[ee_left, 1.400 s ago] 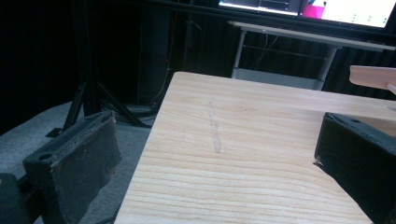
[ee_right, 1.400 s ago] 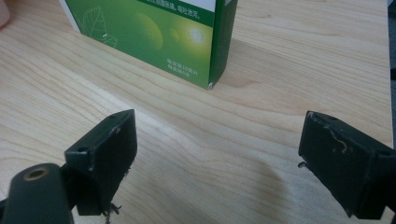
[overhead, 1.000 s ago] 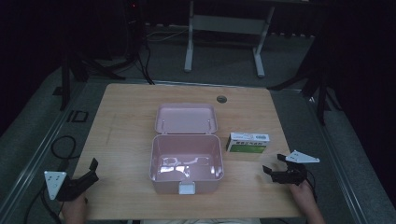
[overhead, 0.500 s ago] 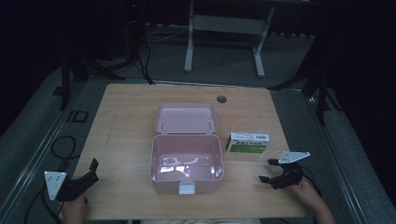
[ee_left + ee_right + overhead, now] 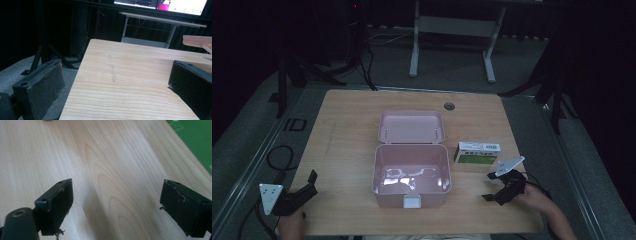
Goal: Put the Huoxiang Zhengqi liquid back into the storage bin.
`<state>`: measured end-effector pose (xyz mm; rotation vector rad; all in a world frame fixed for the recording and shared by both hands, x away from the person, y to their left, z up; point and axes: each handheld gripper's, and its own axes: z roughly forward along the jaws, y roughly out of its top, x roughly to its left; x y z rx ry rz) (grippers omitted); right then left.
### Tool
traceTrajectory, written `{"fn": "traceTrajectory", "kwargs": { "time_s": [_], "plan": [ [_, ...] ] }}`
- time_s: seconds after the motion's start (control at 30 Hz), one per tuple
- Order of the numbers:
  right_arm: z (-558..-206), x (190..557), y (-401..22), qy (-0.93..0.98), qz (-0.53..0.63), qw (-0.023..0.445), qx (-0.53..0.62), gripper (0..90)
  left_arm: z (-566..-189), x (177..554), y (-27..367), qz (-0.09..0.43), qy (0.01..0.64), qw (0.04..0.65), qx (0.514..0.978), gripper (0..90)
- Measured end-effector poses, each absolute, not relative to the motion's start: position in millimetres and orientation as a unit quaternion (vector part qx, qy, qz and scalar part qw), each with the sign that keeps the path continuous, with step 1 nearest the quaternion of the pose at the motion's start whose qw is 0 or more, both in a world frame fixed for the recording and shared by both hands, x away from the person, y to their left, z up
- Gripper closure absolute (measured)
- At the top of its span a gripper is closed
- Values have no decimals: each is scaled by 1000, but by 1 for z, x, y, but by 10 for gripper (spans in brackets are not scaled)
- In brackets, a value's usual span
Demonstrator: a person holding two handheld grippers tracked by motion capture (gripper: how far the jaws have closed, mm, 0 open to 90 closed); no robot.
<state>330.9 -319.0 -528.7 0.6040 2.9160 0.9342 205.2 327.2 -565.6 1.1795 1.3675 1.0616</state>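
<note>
Though spread wide, both jaws (empty) above table (image 5: pixel 347 130).

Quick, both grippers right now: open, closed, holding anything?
Left gripper: open, empty, over the table's left edge.
Right gripper: open, empty, above bare wood.

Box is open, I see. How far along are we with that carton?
Done: the pink box stands open and empty, lid back. In hand: nothing; the right gripper is open over bare table just short of the green-and-white carton, the left gripper open at the near-left corner. Left, likely: grasp the carton.
</note>
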Motion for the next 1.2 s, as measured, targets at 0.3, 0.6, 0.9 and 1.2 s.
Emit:
{"fn": "traceTrajectory", "kwargs": {
  "time_s": [0.3, 0.6, 0.9, 1.2],
  "plan": [
    [-524, 332, -305, 962, 229, 1, 150, 109, -566, 205, 327, 439, 563, 501, 490, 2],
    [-517, 338, -290, 979, 170, -17, 114, 109, -566, 205, 327, 439, 560, 502, 491, 2],
    [-504, 341, -271, 990, 120, -26, 75, 109, -566, 204, 327, 439, 558, 504, 492, 2],
    [-491, 344, -264, 992, 108, -41, 54, 133, -566, 204, 327, 439, 557, 505, 493, 2]
  ]
}}
